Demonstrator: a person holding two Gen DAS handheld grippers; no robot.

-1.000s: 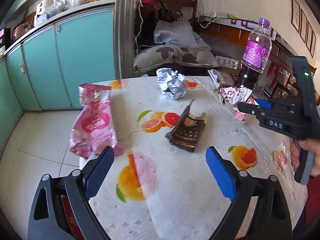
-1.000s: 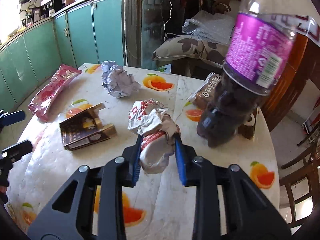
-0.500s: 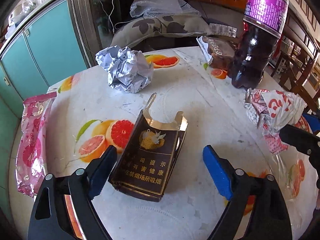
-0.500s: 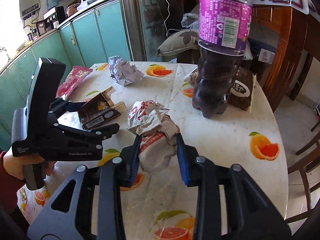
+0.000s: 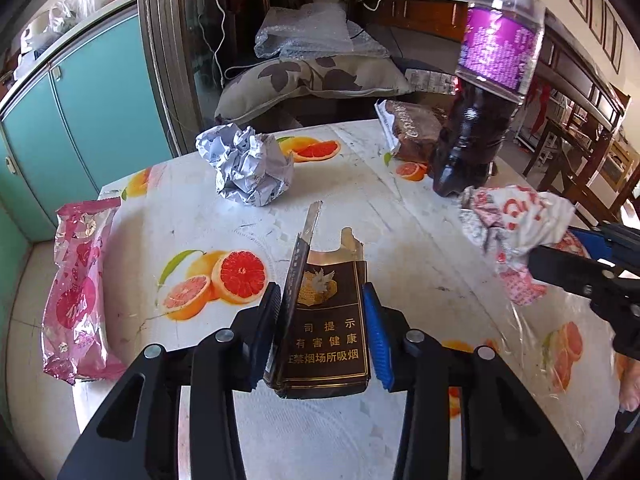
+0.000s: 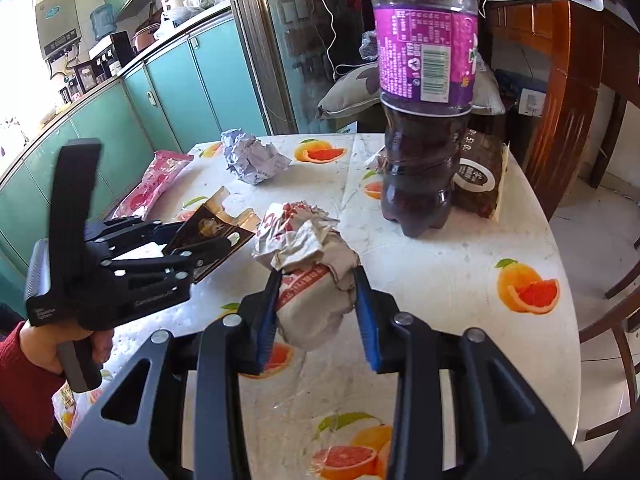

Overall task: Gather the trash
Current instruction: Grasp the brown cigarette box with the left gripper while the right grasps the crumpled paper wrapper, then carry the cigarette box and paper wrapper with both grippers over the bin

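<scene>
My left gripper [image 5: 322, 330] is shut on an opened brown cigarette pack [image 5: 326, 320], its pads against both sides; the pack and gripper also show in the right wrist view [image 6: 212, 232]. My right gripper [image 6: 316, 312] is shut on a crumpled red-and-white paper wrapper [image 6: 308, 272], held above the table; the wrapper shows at the right of the left wrist view [image 5: 516, 220]. A crumpled white paper ball [image 5: 248, 170] lies at the table's far side. A pink snack bag [image 5: 78, 296] lies at the left edge.
A tall bottle with a purple label and dark drink [image 6: 424, 120] stands on the round fruit-print table [image 6: 480, 292]. A brown packaged loaf [image 6: 480, 176] lies behind it. Teal cabinets [image 5: 92, 100] stand to the left; wooden chairs [image 6: 616, 320] on the right.
My left gripper moved forward over the table to the cigarette pack and closed on it. My right gripper drew the wrapper back from the bottle, still holding it.
</scene>
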